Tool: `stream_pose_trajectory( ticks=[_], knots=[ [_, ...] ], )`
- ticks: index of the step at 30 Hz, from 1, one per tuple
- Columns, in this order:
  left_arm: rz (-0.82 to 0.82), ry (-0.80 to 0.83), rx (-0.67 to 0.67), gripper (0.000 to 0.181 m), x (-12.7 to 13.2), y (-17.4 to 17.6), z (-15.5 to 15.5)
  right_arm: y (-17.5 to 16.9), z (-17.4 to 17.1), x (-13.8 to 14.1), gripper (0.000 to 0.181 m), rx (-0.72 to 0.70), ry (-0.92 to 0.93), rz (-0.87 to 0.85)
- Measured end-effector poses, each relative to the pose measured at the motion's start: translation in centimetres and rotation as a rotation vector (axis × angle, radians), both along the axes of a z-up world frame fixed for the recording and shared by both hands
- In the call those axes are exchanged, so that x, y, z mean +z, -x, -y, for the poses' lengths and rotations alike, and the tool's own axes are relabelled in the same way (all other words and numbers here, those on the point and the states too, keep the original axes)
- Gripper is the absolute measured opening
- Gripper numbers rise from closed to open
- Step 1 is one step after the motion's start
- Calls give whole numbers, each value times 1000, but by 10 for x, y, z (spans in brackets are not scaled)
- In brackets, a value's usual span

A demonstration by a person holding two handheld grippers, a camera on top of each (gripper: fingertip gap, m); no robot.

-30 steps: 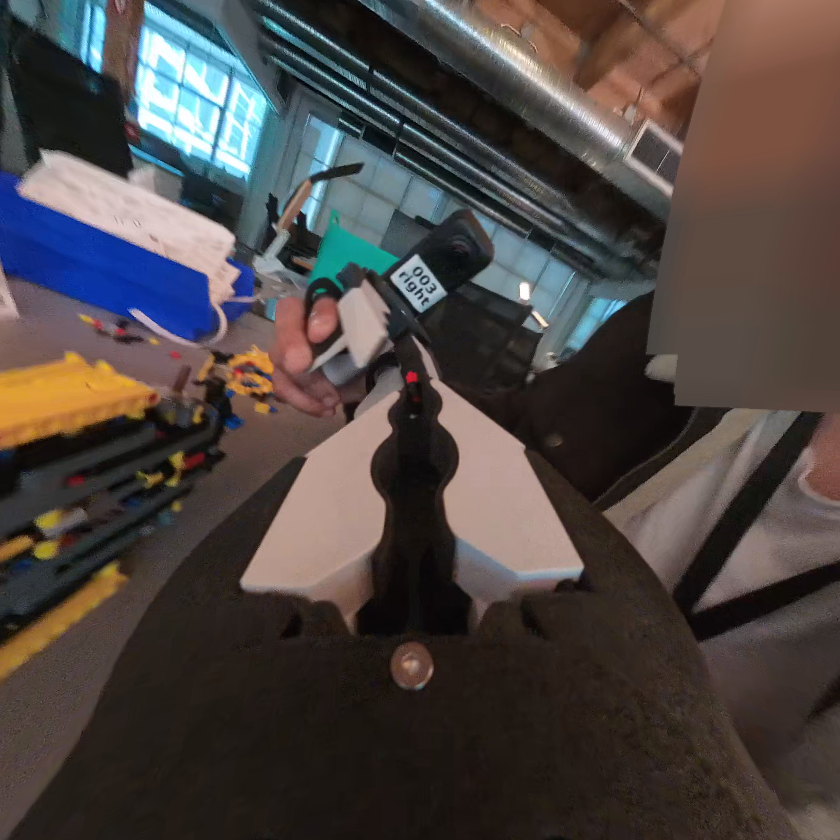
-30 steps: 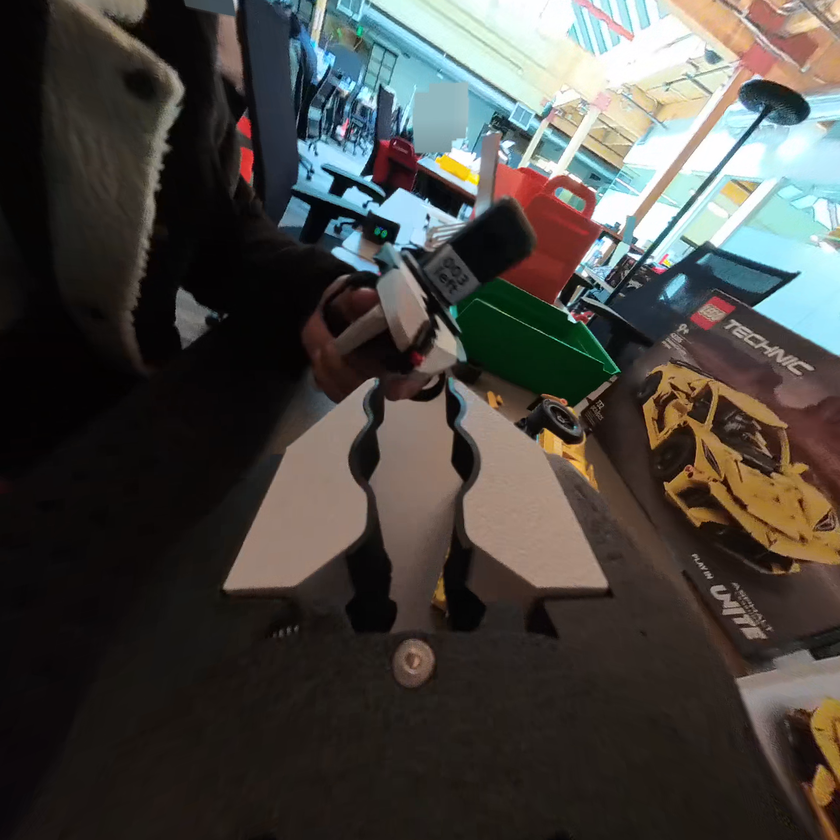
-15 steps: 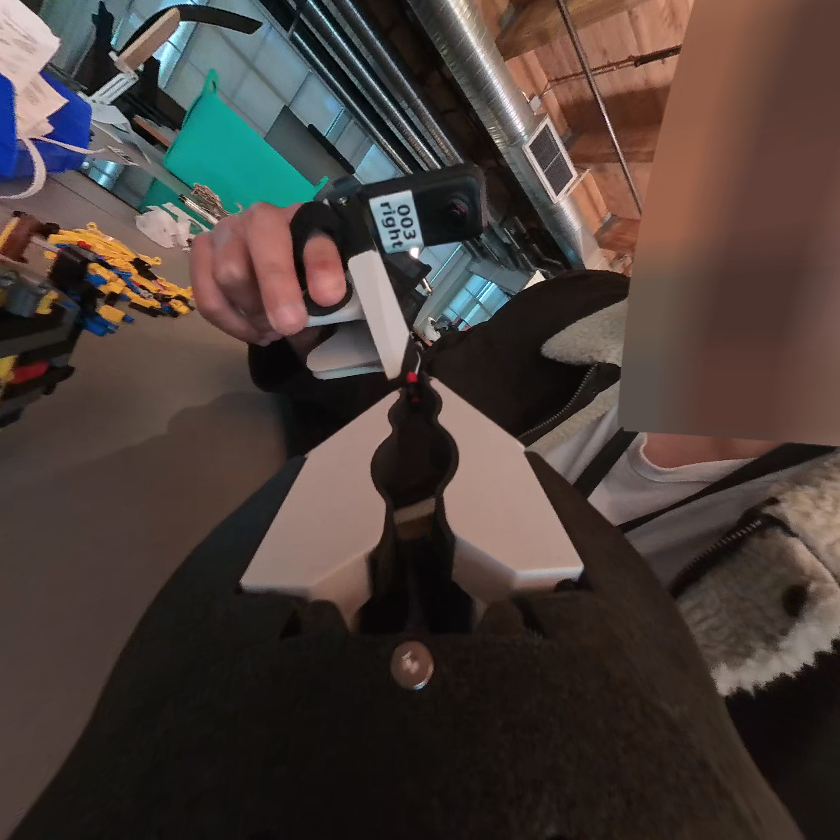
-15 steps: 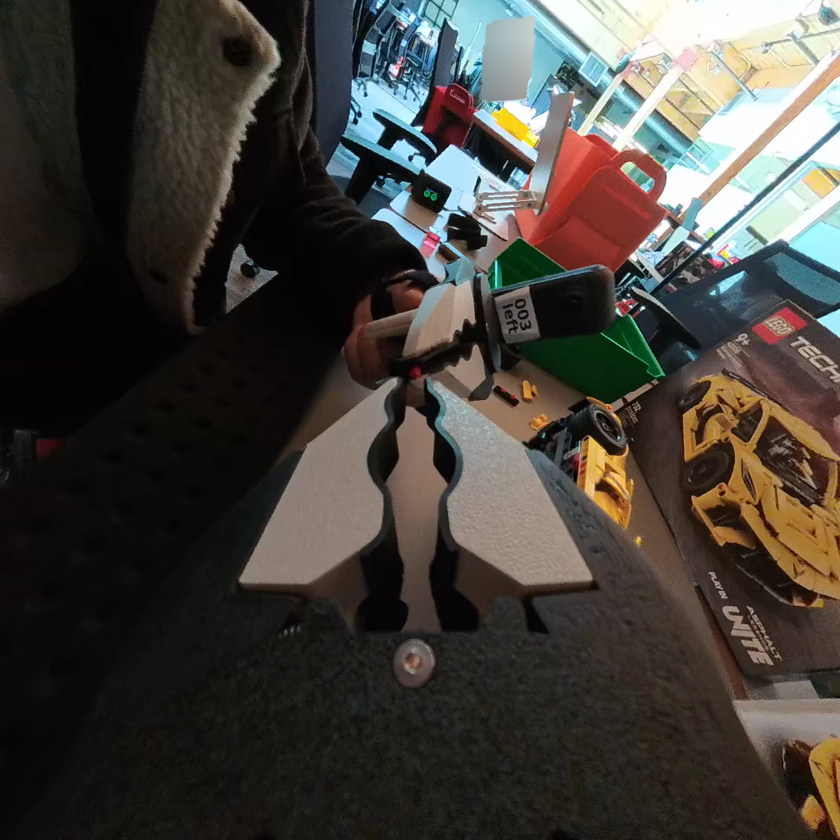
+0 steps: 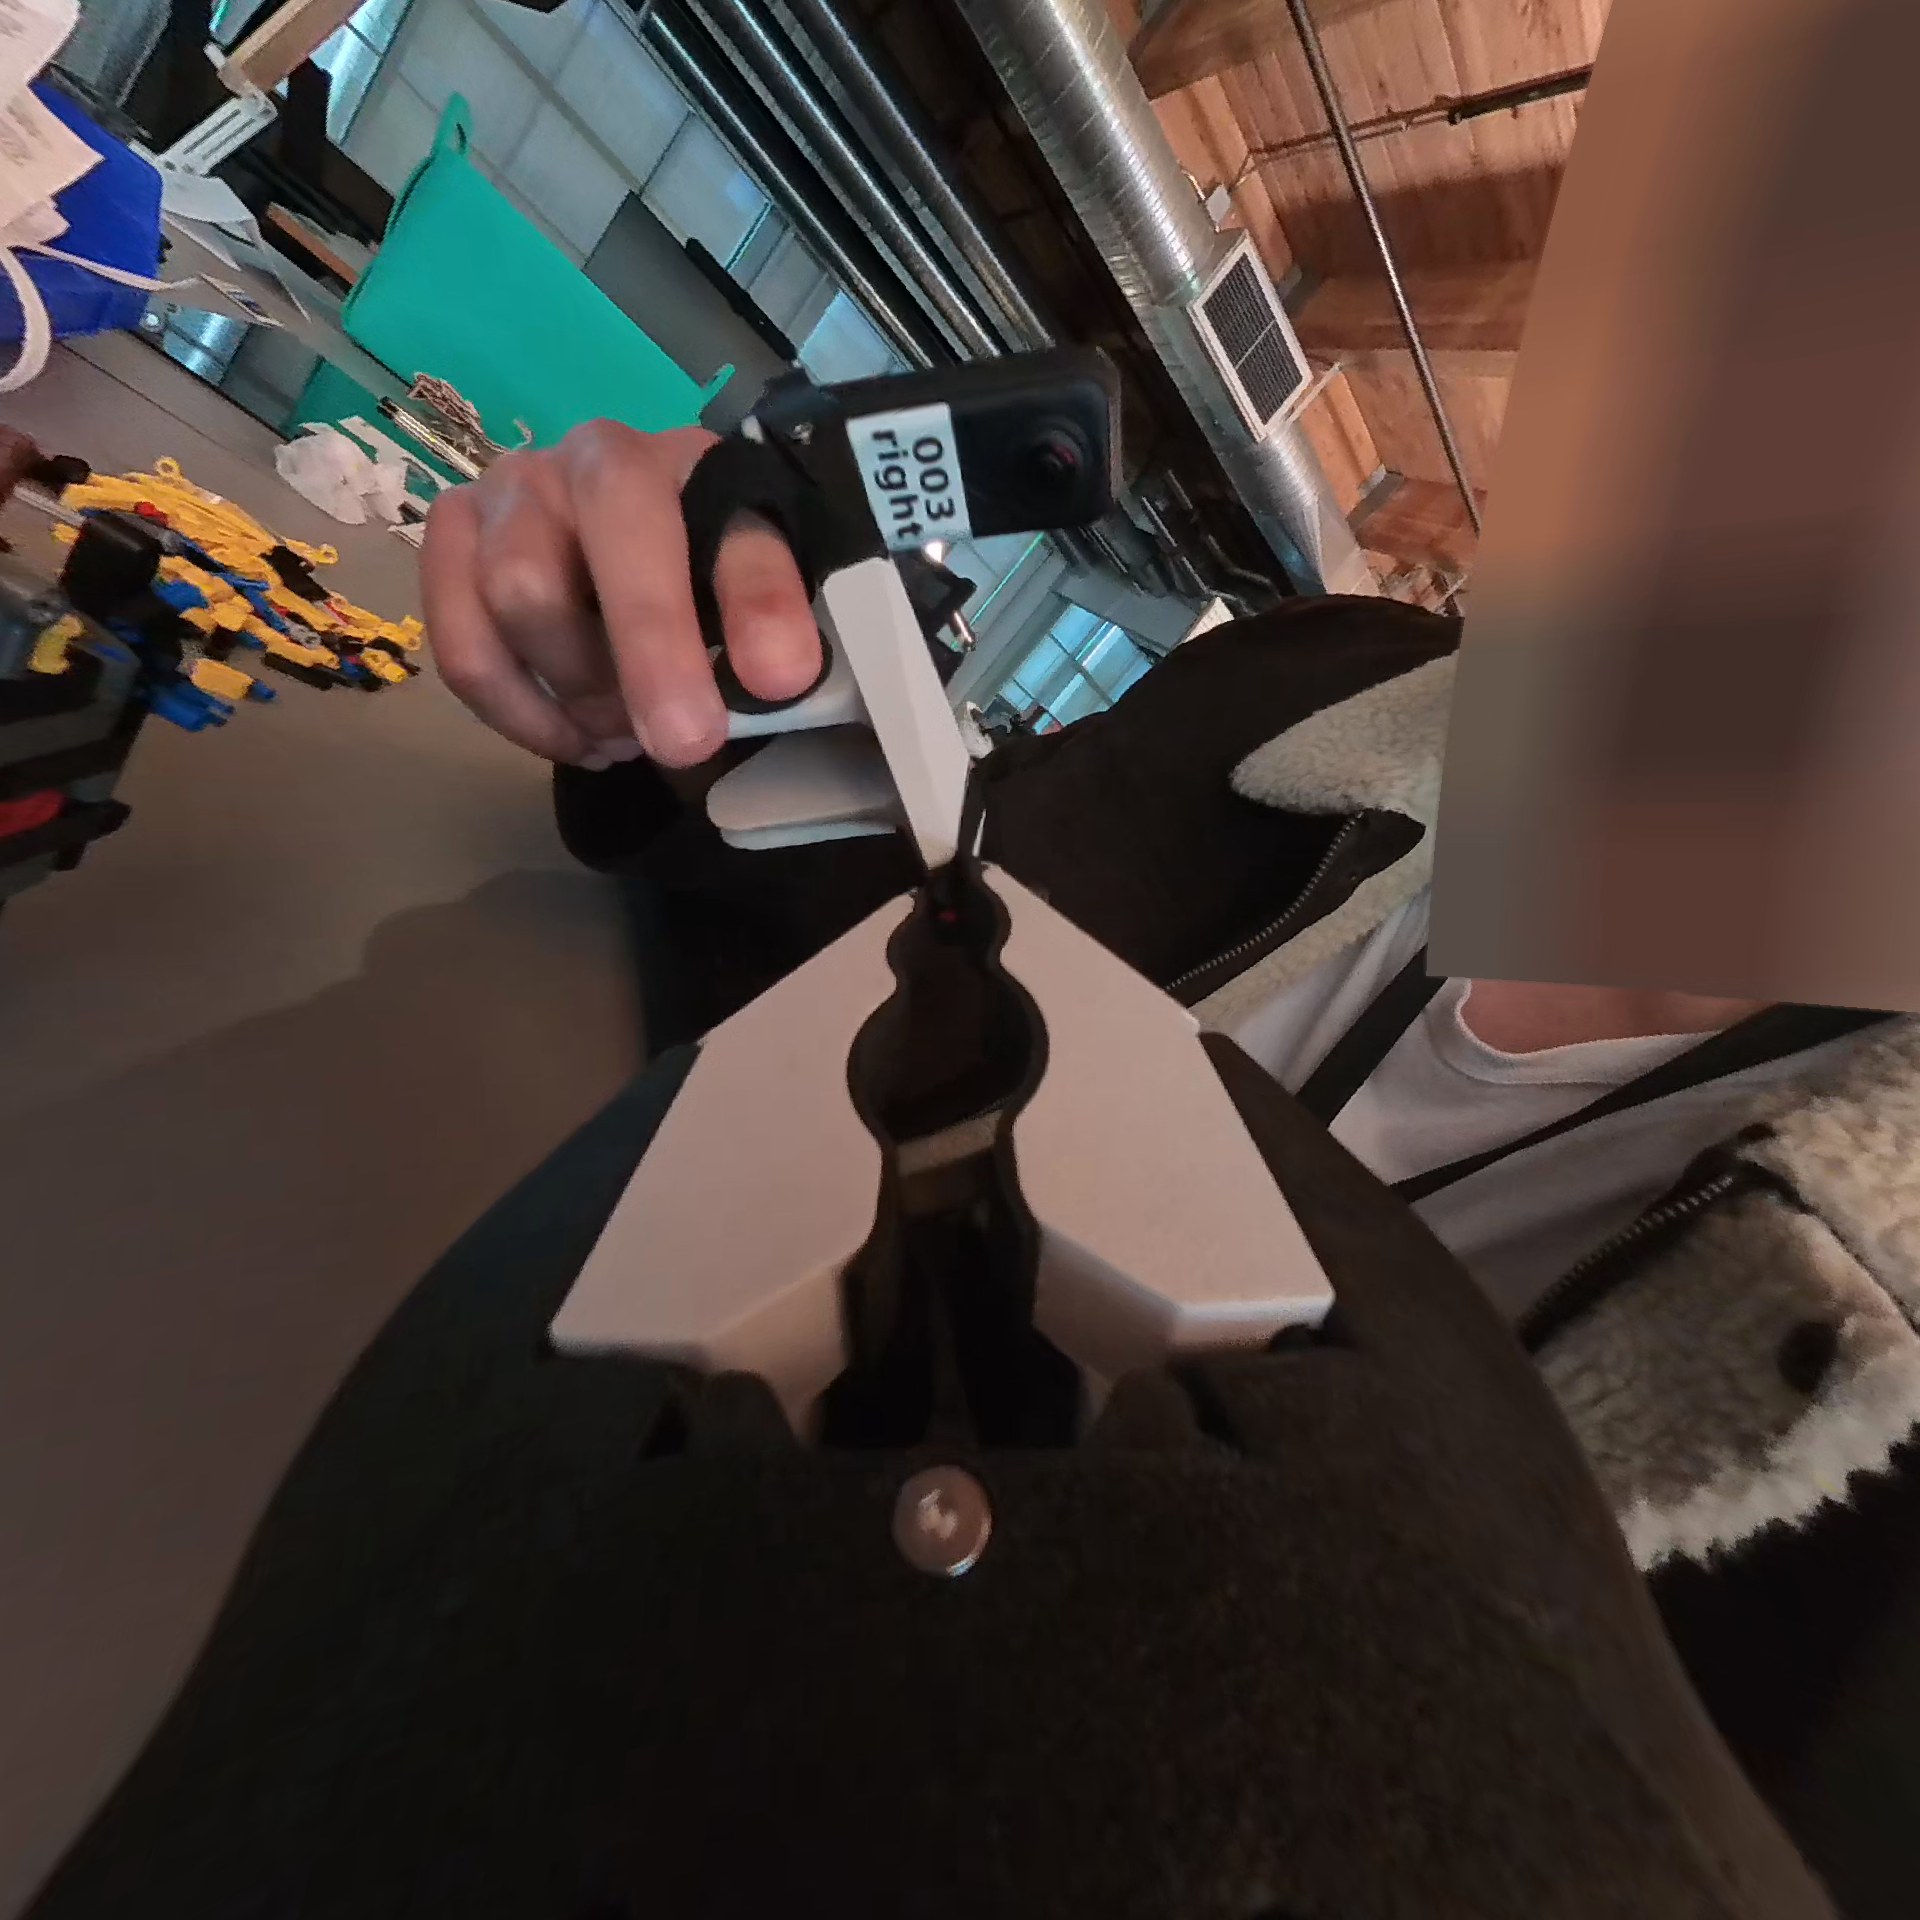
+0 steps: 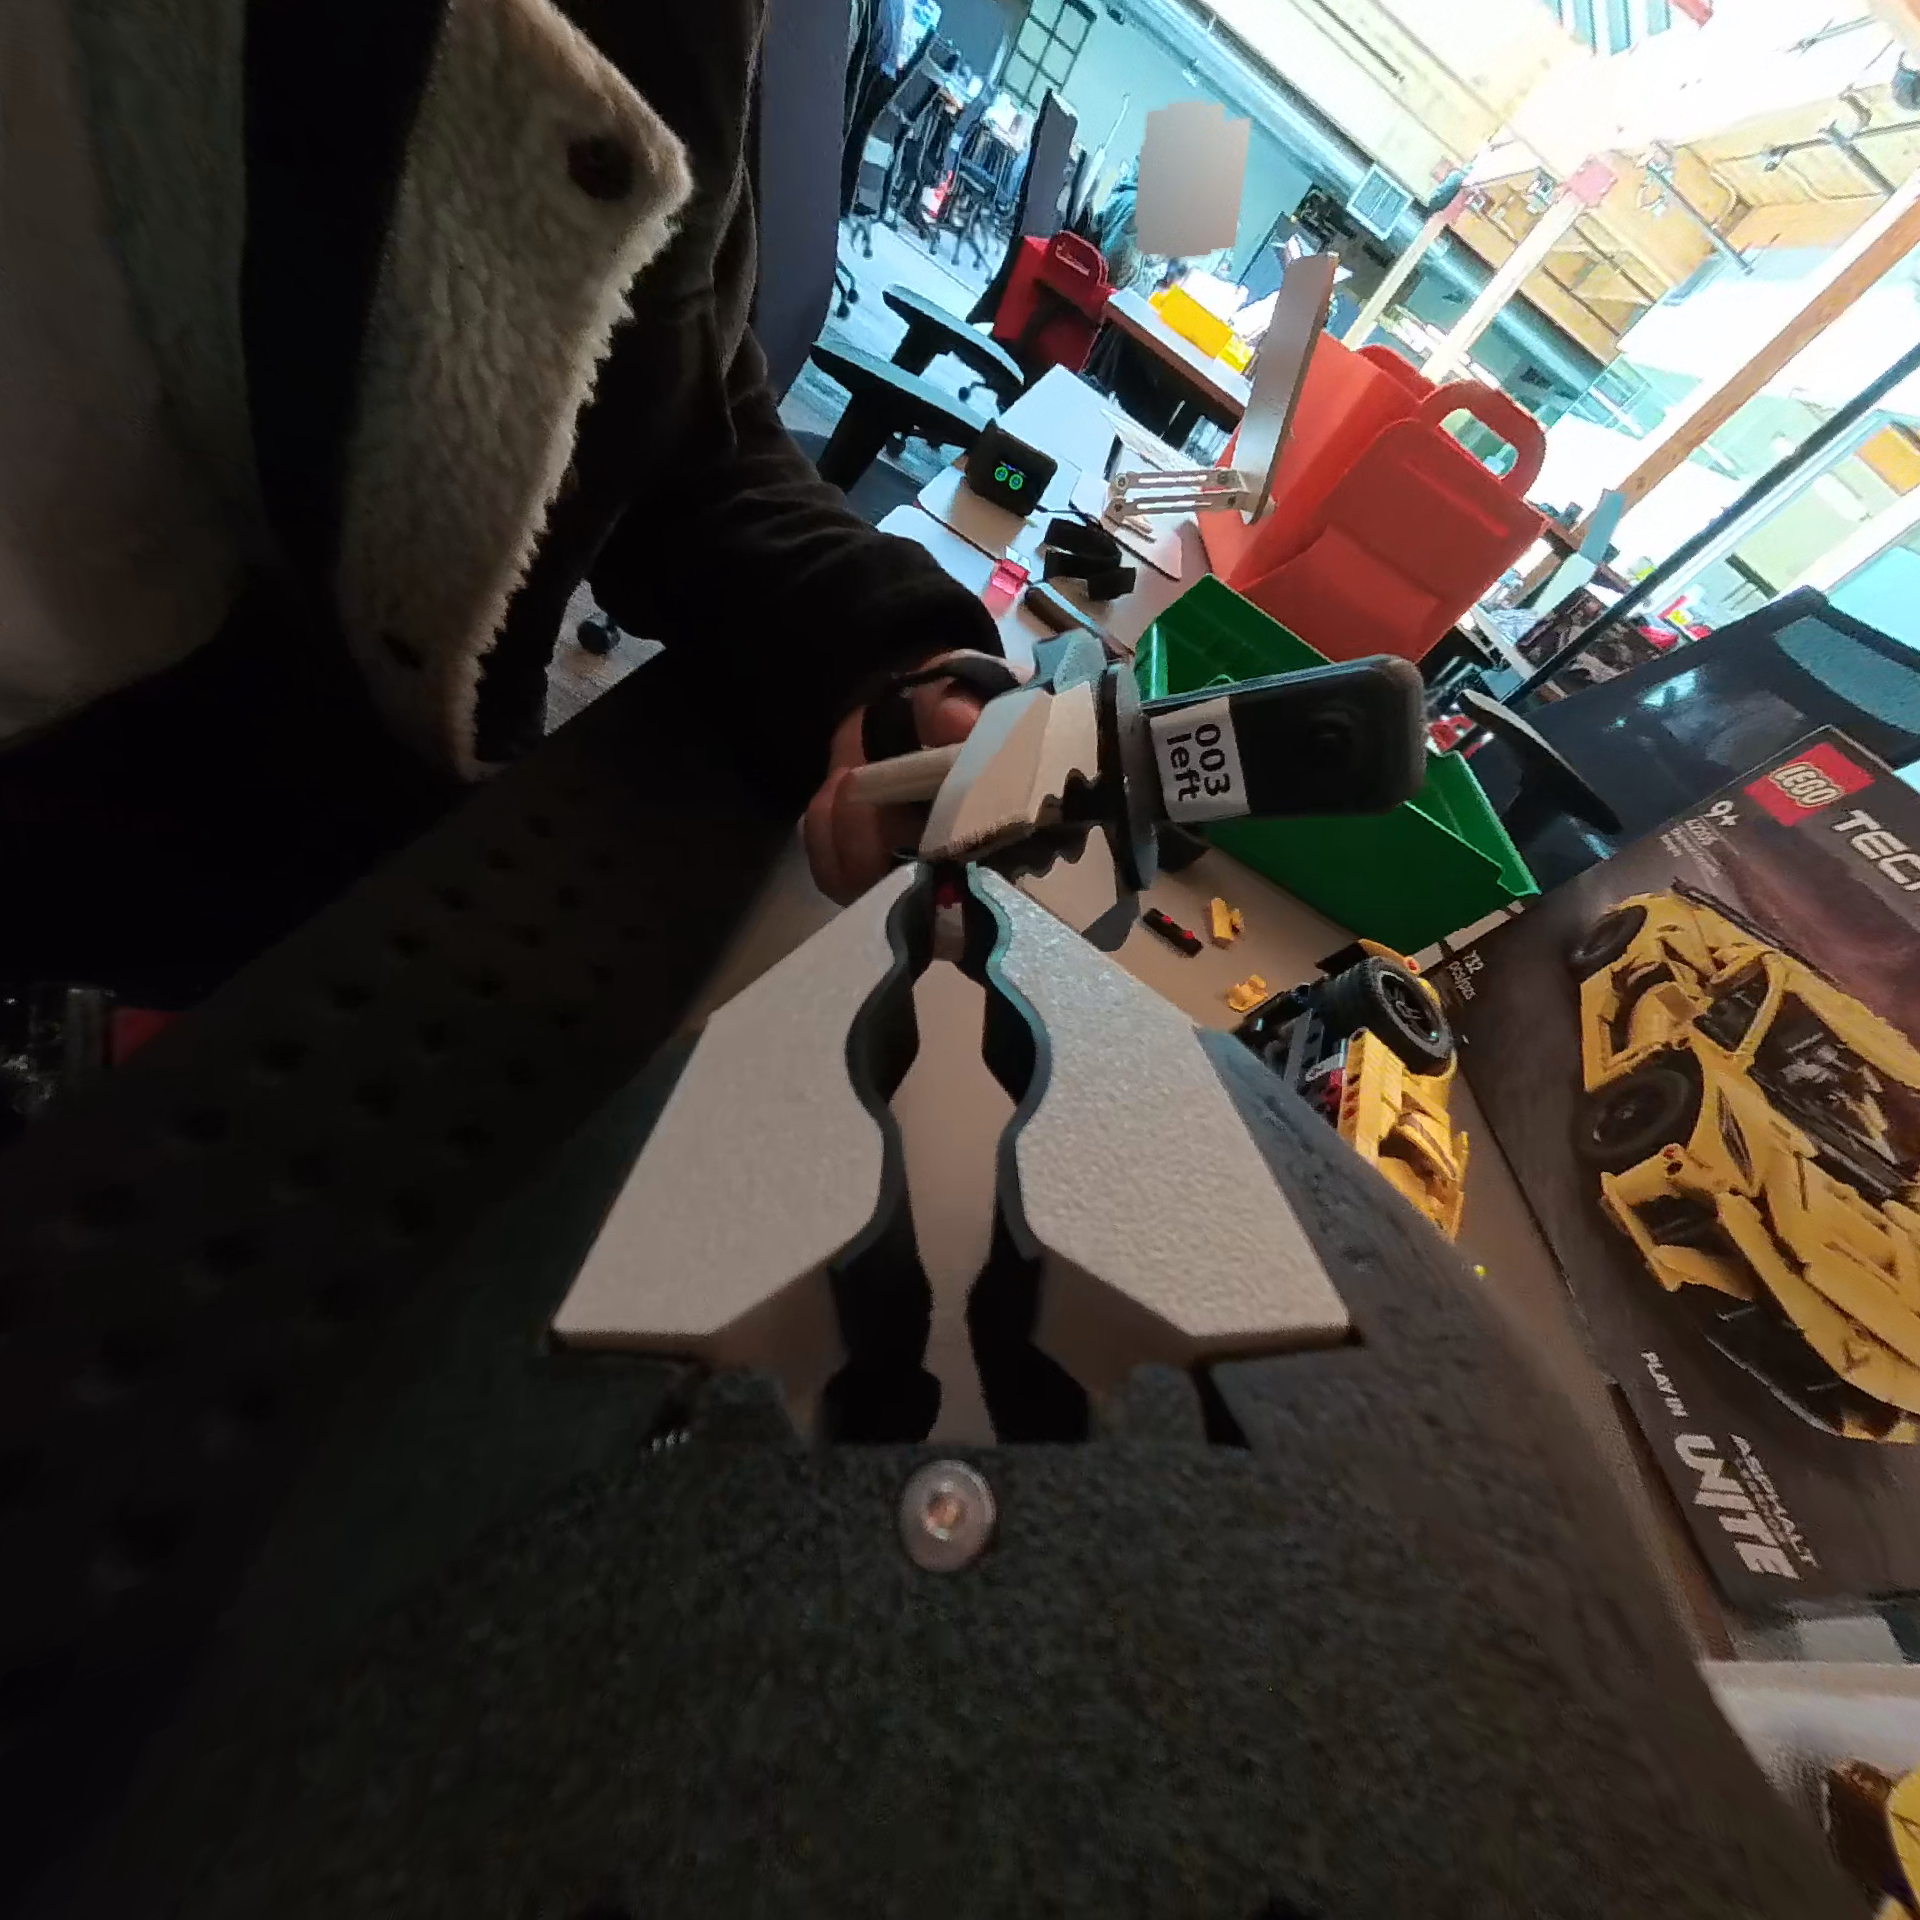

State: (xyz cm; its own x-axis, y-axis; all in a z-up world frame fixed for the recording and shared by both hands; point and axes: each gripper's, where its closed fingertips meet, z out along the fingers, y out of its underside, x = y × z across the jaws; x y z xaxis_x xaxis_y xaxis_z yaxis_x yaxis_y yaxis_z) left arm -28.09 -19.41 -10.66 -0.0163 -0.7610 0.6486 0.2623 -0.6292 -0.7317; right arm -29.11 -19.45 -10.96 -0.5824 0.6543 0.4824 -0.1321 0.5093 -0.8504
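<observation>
Since the earlier frame, the left gripper (image 5: 948, 904) is being swung further from the brick pile (image 5: 223, 613) toward the person's jacket (image 5: 1195, 821). A small black-and-red piece (image 5: 948, 912) is being pinched at its tips and, tip to tip, by the right gripper (image 6: 945, 902), jaws narrowed on it, above the table (image 6: 1164, 966).

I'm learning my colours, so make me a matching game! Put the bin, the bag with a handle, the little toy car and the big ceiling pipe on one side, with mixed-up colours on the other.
Things:
1. bin
2. bag with a handle
3. toy car
4. ceiling pipe

Colours:
A. orange-red
B. silver
C. green
D. yellow

Pairs: 1-C, 2-A, 3-D, 4-B
</observation>
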Motion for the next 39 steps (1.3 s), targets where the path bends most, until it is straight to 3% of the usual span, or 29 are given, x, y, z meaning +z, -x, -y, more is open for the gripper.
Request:
stream_pose_trajectory(
  ticks=[7, 10, 14, 23, 24, 25, 26, 27, 28, 30, 33, 39],
  knots=[
    [118, -27, -110, 4, 17, -5, 18, -5, 18, 17, 4, 72, 82, -104],
    [156, -61, -157, 4, 24, -8, 28, -8, 27, 24, 4, 85, 140, -53],
    [137, -156, -91, 4, 29, -4, 27, -4, 24, 28, 3, 13, 95, -41],
    [167, -213, -63, 6, 37, 0, 30, 0, 26, 40, 1, 73, 338, 15],
    [156, -220, -73, 6, 33, 2, 32, -10, 24, 65, 3, 142, 479, -71],
    [107, -219, -68, 5, 22, 4, 31, -44, -10, 126, 3, 269, 797, -247],
    [99, -182, -27, 4, 15, 9, 23, -61, -58, 153, 2, 204, 901, -322],
    [132, -138, 12, 4, 15, 16, 13, -71, -90, 156, 2, 44, 810, -416],
    [123, -124, 40, 3, 13, 17, 6, -65, -104, 139, 2, -108, 665, -383],
    [92, -141, 11, 4, 11, 7, 8, -49, -108, 107, 2, -218, 518, -303],
    [25, -131, 4, 4, 0, -3, 7, -29, -85, 82, 2, -179, 436, -217],
    [-114, -218, 120, 4, -8, -4, -2, -26, -122, 42, 3, -343, 327, -19]
  ],
)
